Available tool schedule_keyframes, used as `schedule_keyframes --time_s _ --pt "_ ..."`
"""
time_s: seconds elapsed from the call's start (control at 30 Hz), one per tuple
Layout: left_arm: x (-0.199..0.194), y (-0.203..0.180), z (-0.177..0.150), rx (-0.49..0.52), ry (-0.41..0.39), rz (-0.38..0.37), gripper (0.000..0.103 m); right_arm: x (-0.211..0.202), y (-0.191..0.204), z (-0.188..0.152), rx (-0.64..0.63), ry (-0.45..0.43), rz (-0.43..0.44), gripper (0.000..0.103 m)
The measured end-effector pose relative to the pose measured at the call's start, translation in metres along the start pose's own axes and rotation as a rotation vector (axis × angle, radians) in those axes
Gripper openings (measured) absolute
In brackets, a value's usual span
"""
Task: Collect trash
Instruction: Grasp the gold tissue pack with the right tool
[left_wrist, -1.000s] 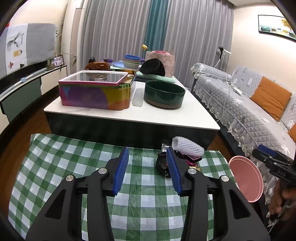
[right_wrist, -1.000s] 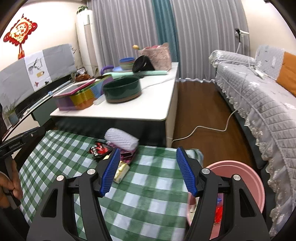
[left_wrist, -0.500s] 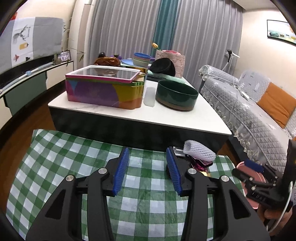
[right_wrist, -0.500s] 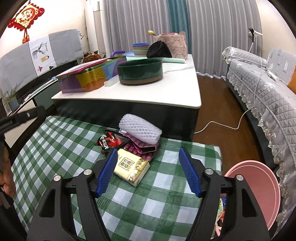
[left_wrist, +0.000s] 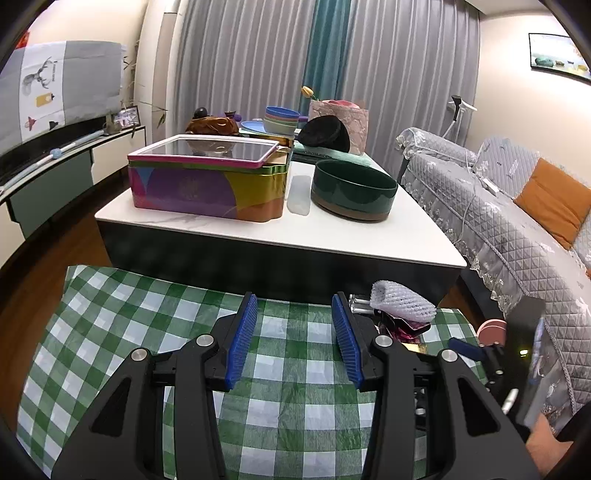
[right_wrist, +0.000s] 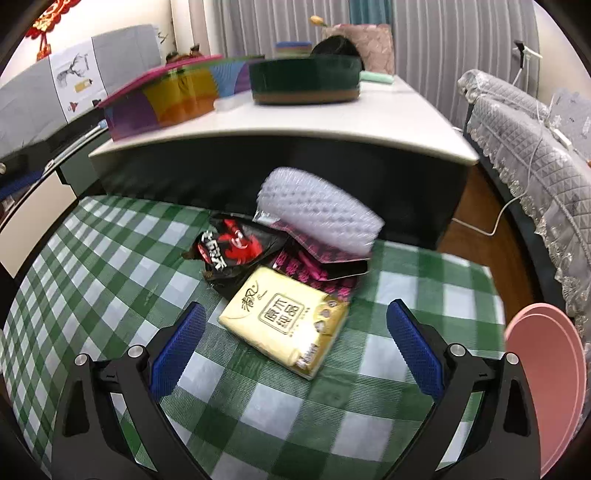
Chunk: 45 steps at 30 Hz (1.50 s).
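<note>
Trash lies heaped at twelve o'clock of the right gripper (right_wrist: 295, 339), whose wide-open, empty jaws straddle the yellow tissue pack (right_wrist: 284, 321), apparently lining up a grab, while the left gripper (left_wrist: 293, 336) hangs half-open and empty, pink bin (right_wrist: 546, 387) at three o'clock.

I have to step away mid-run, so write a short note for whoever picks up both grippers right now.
Left gripper: open, empty, over bare checked cloth.
Right gripper: open, empty, straddling the yellow tissue pack.
Trash pile on the cloth: tissue pack, black-red snack wrapper, pink wrapper, white foam net on top.
Pink bin to the right, off the cloth.
Done: nothing held now.
Left: all four pieces into the bin.
</note>
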<state>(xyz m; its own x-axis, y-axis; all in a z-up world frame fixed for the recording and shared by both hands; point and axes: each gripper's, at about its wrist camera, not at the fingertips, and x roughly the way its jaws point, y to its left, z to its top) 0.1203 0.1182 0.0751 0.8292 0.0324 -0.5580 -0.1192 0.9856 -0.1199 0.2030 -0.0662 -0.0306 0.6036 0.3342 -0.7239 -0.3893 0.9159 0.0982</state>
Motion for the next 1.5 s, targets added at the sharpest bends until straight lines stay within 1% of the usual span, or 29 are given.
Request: schedule_keyframes --time_s 0.13,0.27,0.47,0.6,0.73,1.03,1.27,1.5 --pt "0.003 0.000 0.000 0.001 0.005 0.001 0.042 0.015 0.006 0.001 -0.006 0.034 -0.009 0.096" --pt "0.004 0.000 -0.001 0.004 0.008 0.002 0.042 0.022 0.005 0.005 0.024 0.048 -0.015 0.096" --pt "0.005 0.000 -0.001 0.004 0.012 0.002 0.042 0.035 0.002 0.008 0.059 0.082 -0.058 0.096" --pt "0.007 -0.001 -0.002 0.007 0.015 -0.001 0.042 0.038 -0.002 0.008 0.077 0.095 -0.038 0.095" --pt "0.008 -0.001 -0.002 0.008 0.015 -0.002 0.042 0.037 -0.002 0.008 0.081 0.096 -0.004 0.082" --pt "0.011 -0.003 -0.002 0.014 0.017 -0.001 0.042 0.032 -0.010 0.007 0.101 0.097 0.019 0.075" --pt "0.015 -0.006 -0.005 0.018 0.026 -0.001 0.042 0.022 -0.017 0.002 0.092 0.093 0.030 0.069" --pt "0.017 -0.008 -0.008 0.030 0.030 0.003 0.042 0.010 -0.028 -0.001 0.081 0.092 0.042 0.067"
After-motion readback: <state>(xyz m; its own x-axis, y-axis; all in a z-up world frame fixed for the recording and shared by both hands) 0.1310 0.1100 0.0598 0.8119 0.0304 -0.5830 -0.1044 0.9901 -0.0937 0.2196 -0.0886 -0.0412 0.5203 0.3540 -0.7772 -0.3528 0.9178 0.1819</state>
